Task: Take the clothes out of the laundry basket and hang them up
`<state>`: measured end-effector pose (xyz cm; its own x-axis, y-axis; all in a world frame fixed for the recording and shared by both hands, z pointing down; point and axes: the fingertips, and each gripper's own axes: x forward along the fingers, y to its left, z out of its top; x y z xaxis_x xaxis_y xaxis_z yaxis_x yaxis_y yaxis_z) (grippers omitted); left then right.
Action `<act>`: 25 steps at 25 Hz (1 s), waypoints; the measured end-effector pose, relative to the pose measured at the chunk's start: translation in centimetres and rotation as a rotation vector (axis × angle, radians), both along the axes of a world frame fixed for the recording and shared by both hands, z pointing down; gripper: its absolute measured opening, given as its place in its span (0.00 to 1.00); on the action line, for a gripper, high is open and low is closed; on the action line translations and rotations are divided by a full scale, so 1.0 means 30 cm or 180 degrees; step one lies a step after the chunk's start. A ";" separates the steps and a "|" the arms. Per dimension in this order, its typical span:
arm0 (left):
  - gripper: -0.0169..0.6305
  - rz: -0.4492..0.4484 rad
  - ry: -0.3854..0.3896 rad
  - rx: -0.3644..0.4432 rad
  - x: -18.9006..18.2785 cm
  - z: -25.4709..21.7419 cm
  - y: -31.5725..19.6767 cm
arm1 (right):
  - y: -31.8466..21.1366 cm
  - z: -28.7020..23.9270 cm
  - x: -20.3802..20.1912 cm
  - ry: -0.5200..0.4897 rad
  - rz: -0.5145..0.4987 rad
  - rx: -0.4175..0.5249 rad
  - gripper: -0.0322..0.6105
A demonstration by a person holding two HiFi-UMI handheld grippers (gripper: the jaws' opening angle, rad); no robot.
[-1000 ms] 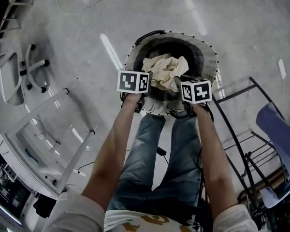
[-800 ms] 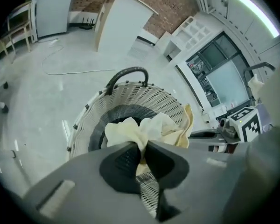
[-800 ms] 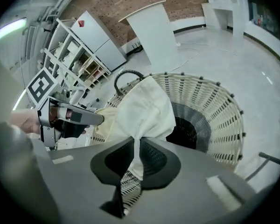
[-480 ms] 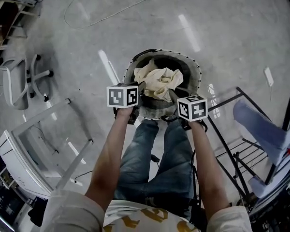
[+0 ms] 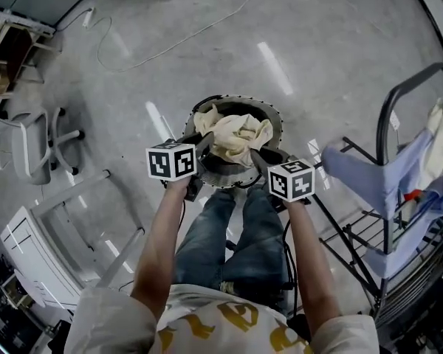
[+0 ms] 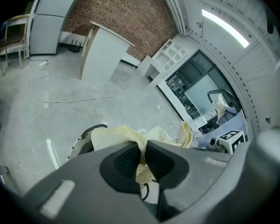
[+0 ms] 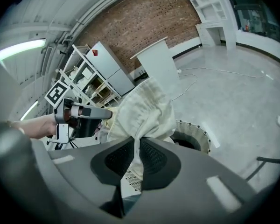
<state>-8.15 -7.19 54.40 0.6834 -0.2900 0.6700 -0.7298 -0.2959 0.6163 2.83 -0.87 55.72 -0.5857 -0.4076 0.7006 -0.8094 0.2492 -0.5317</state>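
Grey floor, laundry basket below.
Left gripper and right gripper each pinch the cream cloth, stretched sideways; its underside is hidden.

**Head view:** your camera looks steeply down past your forearms onto the grey concrete floor, with the round woven laundry basket just beyond your knees.

**Left gripper view:** the camera sits close behind the left gripper, aimed forward and rightward.

**Right gripper view:** the camera sits close behind the right gripper, aimed forward and leftward.

All three views share the basket and the crumpled cream cloth. Both gripper views share the far red-brown brick wall.
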 end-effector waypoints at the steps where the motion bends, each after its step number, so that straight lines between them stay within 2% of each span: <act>1: 0.07 0.0020 -0.0002 0.0032 0.002 -0.026 -0.006 | -0.001 -0.029 -0.001 0.0003 0.0004 0.0034 0.15; 12: 0.07 0.0282 0.0096 0.0360 0.045 -0.341 0.012 | 0.065 -0.339 0.021 0.0002 0.0196 0.0346 0.15; 17: 0.07 0.0392 0.0376 0.0527 0.077 -0.484 0.053 | 0.112 -0.484 0.046 0.0157 0.0267 0.0584 0.15; 25: 0.07 0.0771 0.0431 0.0828 0.134 -0.643 0.066 | 0.125 -0.652 0.084 0.0255 0.0560 0.0837 0.15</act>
<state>-4.13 -5.21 35.10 0.8304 -0.2576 0.4941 -0.5365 -0.6092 0.5840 5.36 2.88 36.18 -0.4375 -0.6708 0.5989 -0.8889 0.2221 -0.4006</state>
